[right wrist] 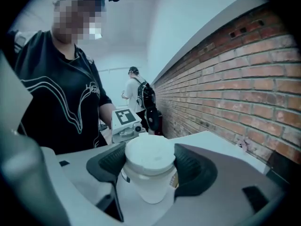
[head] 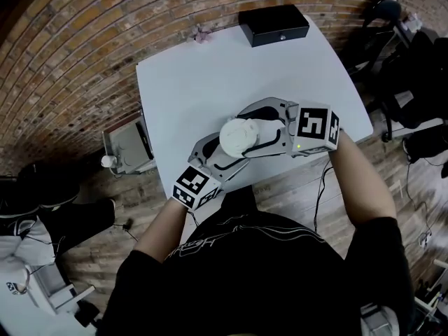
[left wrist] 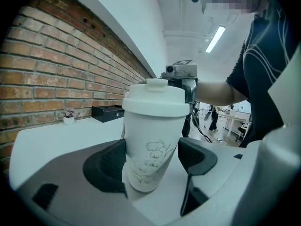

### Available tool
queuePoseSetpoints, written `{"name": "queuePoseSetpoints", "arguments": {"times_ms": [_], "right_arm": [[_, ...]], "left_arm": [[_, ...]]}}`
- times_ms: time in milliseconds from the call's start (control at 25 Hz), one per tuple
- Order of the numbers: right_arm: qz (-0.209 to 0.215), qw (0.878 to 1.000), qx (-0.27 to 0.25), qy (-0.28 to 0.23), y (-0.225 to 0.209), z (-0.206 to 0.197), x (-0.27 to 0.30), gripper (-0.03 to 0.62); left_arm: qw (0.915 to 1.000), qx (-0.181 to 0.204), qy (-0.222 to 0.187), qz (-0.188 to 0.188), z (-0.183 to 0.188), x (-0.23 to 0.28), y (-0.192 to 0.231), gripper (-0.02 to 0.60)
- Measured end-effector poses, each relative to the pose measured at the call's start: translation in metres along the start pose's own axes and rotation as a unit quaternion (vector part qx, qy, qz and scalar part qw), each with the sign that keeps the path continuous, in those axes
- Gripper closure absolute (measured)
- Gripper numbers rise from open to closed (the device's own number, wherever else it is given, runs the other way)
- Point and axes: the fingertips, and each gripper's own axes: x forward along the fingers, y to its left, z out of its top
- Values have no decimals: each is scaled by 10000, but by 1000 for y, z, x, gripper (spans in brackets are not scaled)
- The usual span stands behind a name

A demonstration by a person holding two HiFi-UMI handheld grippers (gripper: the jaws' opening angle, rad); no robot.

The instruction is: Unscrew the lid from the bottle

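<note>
Head view | one bottle (left wrist: 149, 145) | one lid (head: 240, 137) | left gripper (left wrist: 151, 163) clamps bottle body | right gripper (right wrist: 148, 167) clamps lid

The person is wearing a black short-sleeved T-shirt (head: 259, 271), with thin white wavy lines running across the chest and pale lettering showing below the collar. The left gripper (head: 222, 154) and the right gripper (head: 253, 131) are both showing smooth grey plastic shells and broad curved jaws lined with black, finely textured pads (left wrist: 106, 166). A white cube (head: 196, 187) is displaying black square markers behind the left one, a matching cube (head: 316, 126) behind the right. A small green light (head: 299, 146) is glowing there, and a thin dark cable (head: 318, 194) is trailing off.
</note>
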Motion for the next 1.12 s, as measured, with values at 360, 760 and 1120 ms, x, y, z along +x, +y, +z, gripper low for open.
{"name": "queuePoseSetpoints", "arguments": {"times_ms": [360, 760, 1120], "right_arm": [[655, 9967, -276, 385, 2, 1, 4, 270], [-551, 9981, 29, 257, -1, 10, -3, 212], [-2679, 9598, 835, -57, -8, 7, -6, 198]], "left_arm": [[10000, 19, -68, -57, 2, -1, 1, 218], [9999, -7, -103, -79, 0, 0, 2, 218], [9998, 5, -187, -45, 0, 1, 4, 218]]}}
